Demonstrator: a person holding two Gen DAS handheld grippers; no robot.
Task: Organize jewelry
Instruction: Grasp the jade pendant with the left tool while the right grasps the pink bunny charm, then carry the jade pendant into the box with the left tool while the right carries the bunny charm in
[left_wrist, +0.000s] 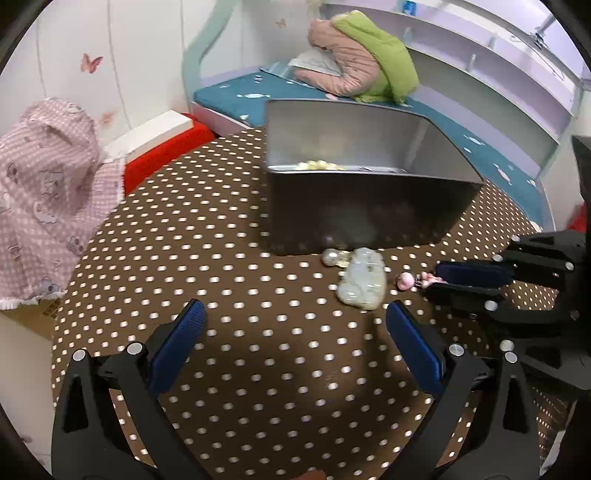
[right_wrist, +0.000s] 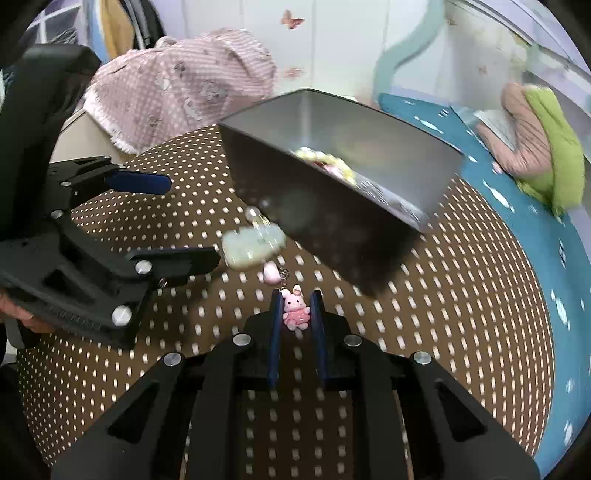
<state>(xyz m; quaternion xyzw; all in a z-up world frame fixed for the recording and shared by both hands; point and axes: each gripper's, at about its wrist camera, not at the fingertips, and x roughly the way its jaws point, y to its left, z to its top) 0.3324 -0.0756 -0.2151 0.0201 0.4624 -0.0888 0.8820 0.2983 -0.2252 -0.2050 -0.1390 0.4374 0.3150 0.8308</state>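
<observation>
A grey metal box (left_wrist: 369, 206) (right_wrist: 332, 221) stands on the brown dotted table and holds yellowish beads (left_wrist: 319, 165) (right_wrist: 325, 158). In front of it lie a pale green jade pendant (left_wrist: 362, 282) (right_wrist: 253, 245) and a pearl piece (left_wrist: 330, 256) (right_wrist: 253, 214). My right gripper (right_wrist: 295, 295) (left_wrist: 439, 278) is shut on a pink bunny charm (right_wrist: 295, 312), whose chain leads to a pink bead (right_wrist: 271, 275) (left_wrist: 404, 280). My left gripper (left_wrist: 295, 314) (right_wrist: 177, 218) is open and empty, its right finger close to the pendant.
The round table (left_wrist: 229, 258) has a brown white-dotted cloth. A pink checked cloth (left_wrist: 48, 206) (right_wrist: 177, 88) drapes at the left. A red and white box (left_wrist: 162, 144) lies behind. A blue bed (left_wrist: 480, 140) with a green and pink bundle (left_wrist: 365, 59) sits beyond.
</observation>
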